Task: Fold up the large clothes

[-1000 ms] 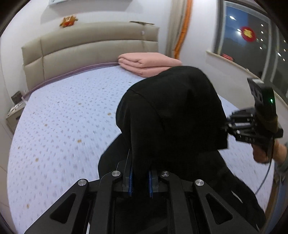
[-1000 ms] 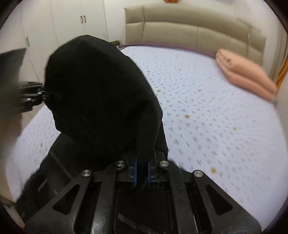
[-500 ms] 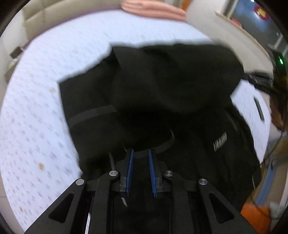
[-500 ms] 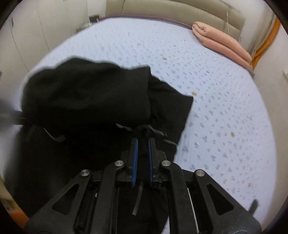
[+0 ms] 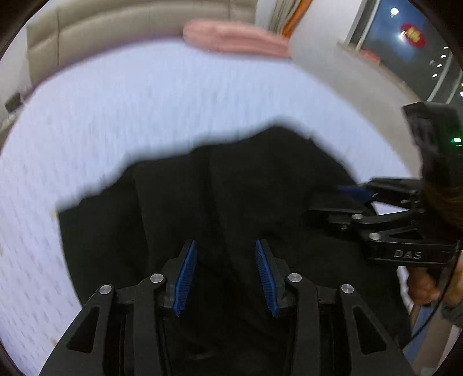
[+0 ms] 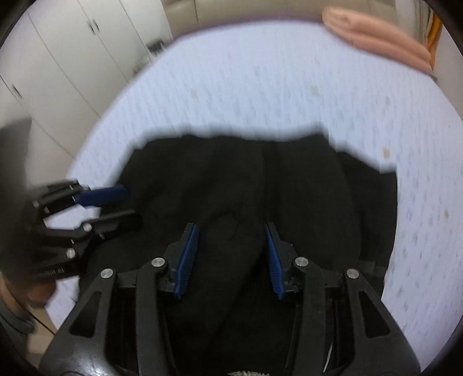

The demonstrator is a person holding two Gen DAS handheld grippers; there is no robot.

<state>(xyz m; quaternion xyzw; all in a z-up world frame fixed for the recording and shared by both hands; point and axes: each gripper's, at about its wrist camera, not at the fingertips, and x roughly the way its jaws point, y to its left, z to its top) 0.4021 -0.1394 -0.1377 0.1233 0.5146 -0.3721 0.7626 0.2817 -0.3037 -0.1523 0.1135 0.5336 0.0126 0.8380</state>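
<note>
Black garment (image 5: 231, 196) lying on the lavender patterned bed sheet (image 5: 144, 101), near the bed's closer edge, spread in a dark heap. Long axis apparently running side to side across both views, parallel to the near edge, though motion blur makes the outline hard to trust. A lengthwise crease or seam down the middle in the right wrist view (image 6: 263, 179), pointing away toward the headboard (image 5: 130, 20).

Left gripper (image 5: 225, 274) poised over the cloth, blue pads (image 5: 185, 277) spread wide, nothing pinched between them. Right gripper (image 6: 231, 260) likewise spread wide above the fabric, gripping nothing. Each gripper visible from the other's camera (right one at the right edge of the left view (image 5: 341, 202), left one at the left edge of the right view (image 6: 127, 202)), fingers parted, reaching in over the garment's sides.

Folded pink blanket (image 6: 376, 37) at the far side of the bed, well apart from the garment. White wardrobe doors (image 6: 58, 57) beyond the bed's left side.
</note>
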